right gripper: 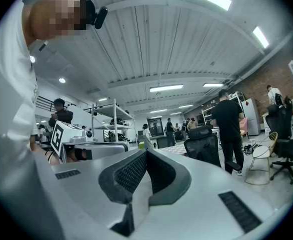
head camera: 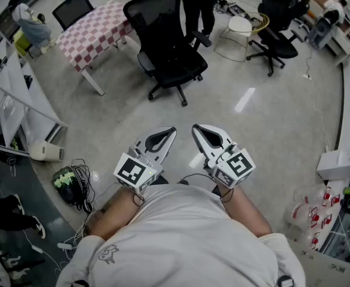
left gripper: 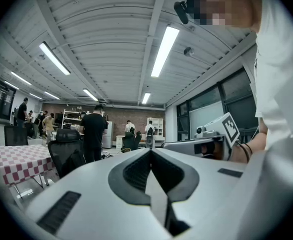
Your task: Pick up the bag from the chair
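Both grippers are near my body and well apart from the black chair (head camera: 169, 52), which stands ahead across a bare floor. The left gripper (head camera: 171, 131) has its jaws pressed together with nothing between them, and the right gripper (head camera: 195, 128) is the same.

I cannot see the bag clearly. The seat of the chair is dark, and a dark bag on it would not stand out. To the right of this chair is a second black chair (head camera: 276, 37) with a dark mass on its back, so I judge there is a risk of going to the wrong one. A person in black (head camera: 199, 5) stands just behind the first chair, and a fast reach could hit them. Also, both pairs of jaws must spread before any grab, or they will only push the bag.

The head view shows the seat from above and the floor before the chair. The left gripper view looks level: it shows only the chair's back (left gripper: 66, 154), the standing person beside it, and the other gripper to its right. The right gripper view also hides the seat.
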Motion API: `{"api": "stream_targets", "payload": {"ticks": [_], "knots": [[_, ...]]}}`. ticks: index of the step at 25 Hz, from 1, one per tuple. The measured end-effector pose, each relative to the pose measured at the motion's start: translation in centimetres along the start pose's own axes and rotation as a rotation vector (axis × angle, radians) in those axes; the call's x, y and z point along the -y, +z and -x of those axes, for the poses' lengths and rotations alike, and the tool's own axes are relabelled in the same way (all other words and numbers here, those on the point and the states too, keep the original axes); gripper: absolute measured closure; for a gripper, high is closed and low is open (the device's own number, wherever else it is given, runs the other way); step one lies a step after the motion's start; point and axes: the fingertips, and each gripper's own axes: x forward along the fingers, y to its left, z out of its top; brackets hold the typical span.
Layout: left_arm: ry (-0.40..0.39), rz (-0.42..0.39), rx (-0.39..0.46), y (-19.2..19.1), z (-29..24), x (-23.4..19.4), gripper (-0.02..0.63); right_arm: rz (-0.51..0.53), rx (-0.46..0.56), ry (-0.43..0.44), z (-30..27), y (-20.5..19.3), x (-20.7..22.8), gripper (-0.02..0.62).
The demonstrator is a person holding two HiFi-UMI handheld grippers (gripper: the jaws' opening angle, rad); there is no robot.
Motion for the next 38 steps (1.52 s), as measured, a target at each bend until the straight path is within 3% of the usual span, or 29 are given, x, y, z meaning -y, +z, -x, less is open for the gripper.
{"api": "stream_targets", "payload": {"ticks": [12,20,28,38], "knots": [[-0.013,0.005,0.006,0.2,0.0,-3.6,0.594,0.019,-0.02,-0.022,-3.3,-0.2,1.0,0.563],[-0.021,0.014,0.013,-0.2,0.4,-11.0,0.594,0.094,0.0,-0.058,-9.0,0.8,2.4,0.561],[-0.057,-0.03,0.029,2.7,1.0,-20.0,0.594,0.059,0.037,-0.068,-16.8,2.5,3.0,0.563],[-0.04,-0.023,0.018,2.5,2.2,-26.6,0.594,0.048,0.018,-0.058,-22.9,2.1,3.1,0.563]]}}
